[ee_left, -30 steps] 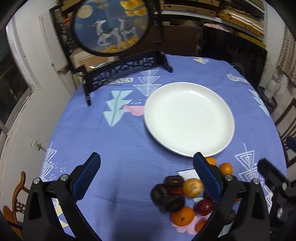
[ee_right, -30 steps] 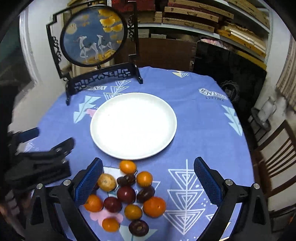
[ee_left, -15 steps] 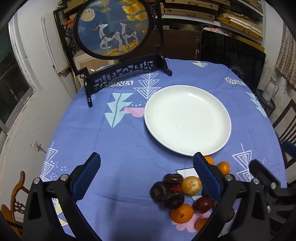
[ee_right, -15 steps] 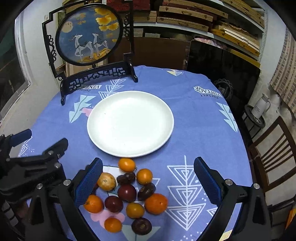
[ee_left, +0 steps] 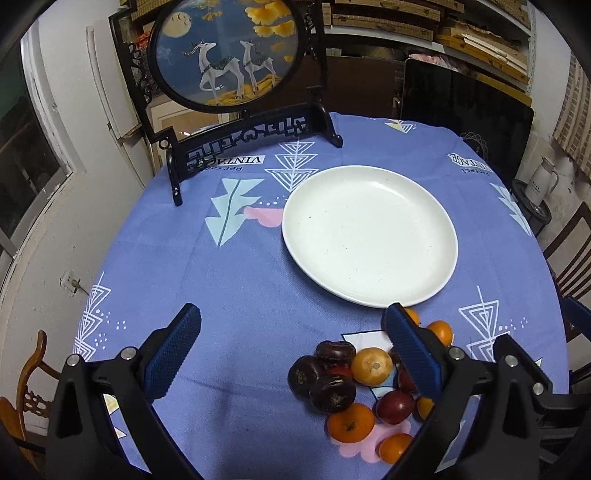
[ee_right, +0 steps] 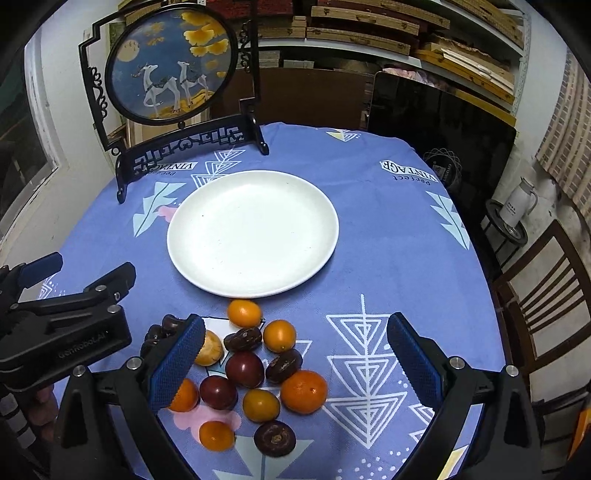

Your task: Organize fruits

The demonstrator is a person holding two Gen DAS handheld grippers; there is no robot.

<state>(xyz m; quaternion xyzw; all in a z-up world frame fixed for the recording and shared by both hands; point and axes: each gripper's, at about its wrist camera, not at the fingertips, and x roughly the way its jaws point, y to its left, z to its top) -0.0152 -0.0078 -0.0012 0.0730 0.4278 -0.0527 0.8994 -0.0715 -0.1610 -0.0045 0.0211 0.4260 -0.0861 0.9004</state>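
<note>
Here, fruits (ee_right: pixel 255 365) lie heaped on the blue cloth (ee_right: pixel 388 236) just beside the bare plate (ee_right: pixel 253 232) | left gripper (ee_left: pixel 291 354) wide open, empty | right gripper (ee_right: pixel 295 363) wide open, empty, above the heap

dim storeroom with a round table

wooden shelves (ee_right: pixel 424 33) ahead of the tongs, window (ee_left: pixel 22 147) left, slatted chair (ee_right: pixel 546 295) right.

A round table (ee_right: pixel 388 236) under a blue patterned cloth carries a white plate (ee_right: pixel 253 232), bare, ahead of the right claw (ee_right: pixel 295 363). A heap of oranges and dark fruits (ee_right: pixel 255 369) lies between its fingers, just short of the plate. A black-framed deer screen (ee_right: pixel 173 74) stands beyond, far left.
</note>
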